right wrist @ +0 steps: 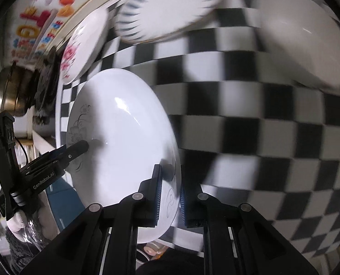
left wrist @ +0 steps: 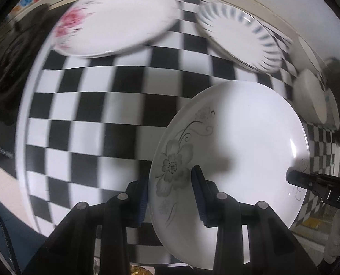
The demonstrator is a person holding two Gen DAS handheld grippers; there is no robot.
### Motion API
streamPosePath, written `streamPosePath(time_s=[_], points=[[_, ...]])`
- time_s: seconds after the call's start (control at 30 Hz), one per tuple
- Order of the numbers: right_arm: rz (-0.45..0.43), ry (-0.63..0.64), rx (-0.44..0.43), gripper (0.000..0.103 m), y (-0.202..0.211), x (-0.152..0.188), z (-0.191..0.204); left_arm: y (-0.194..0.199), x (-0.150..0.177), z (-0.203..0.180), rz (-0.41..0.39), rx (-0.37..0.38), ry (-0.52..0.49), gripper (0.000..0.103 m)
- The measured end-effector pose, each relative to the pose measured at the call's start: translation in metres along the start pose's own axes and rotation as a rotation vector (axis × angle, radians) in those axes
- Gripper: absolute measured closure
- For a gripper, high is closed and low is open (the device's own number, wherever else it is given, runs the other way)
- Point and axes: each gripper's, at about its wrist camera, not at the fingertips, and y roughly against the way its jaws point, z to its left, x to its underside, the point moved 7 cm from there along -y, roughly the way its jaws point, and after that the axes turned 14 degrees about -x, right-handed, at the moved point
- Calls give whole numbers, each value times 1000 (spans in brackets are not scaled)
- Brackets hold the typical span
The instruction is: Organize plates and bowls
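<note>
While both grippers, left (left wrist: 170, 197) and right (right wrist: 170, 197), pinch opposite rims of the grey-flower plate (left wrist: 238, 142), nothing is stacked; pink-flower plate (left wrist: 115, 20), striped plate (left wrist: 238, 34) and bowl (right wrist: 307, 39) lie apart.

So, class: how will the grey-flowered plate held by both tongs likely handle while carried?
The grey-flowered plate looks stiff, so it should not bend. Its glossy glaze may slip between the pads. The left tongs and right tongs pinch only its rim, so it could tilt.
</note>
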Motion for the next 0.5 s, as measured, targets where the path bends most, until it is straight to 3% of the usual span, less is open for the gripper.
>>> streamPosePath(time_s=[0.23, 0.5], points=[[-43, -83, -2, 87, 29, 15, -51, 5, 20, -48, 8, -9, -80, 70], [-34, -119, -17, 87, 19, 21, -69, -1, 33, -37, 26, -57, -102, 70]])
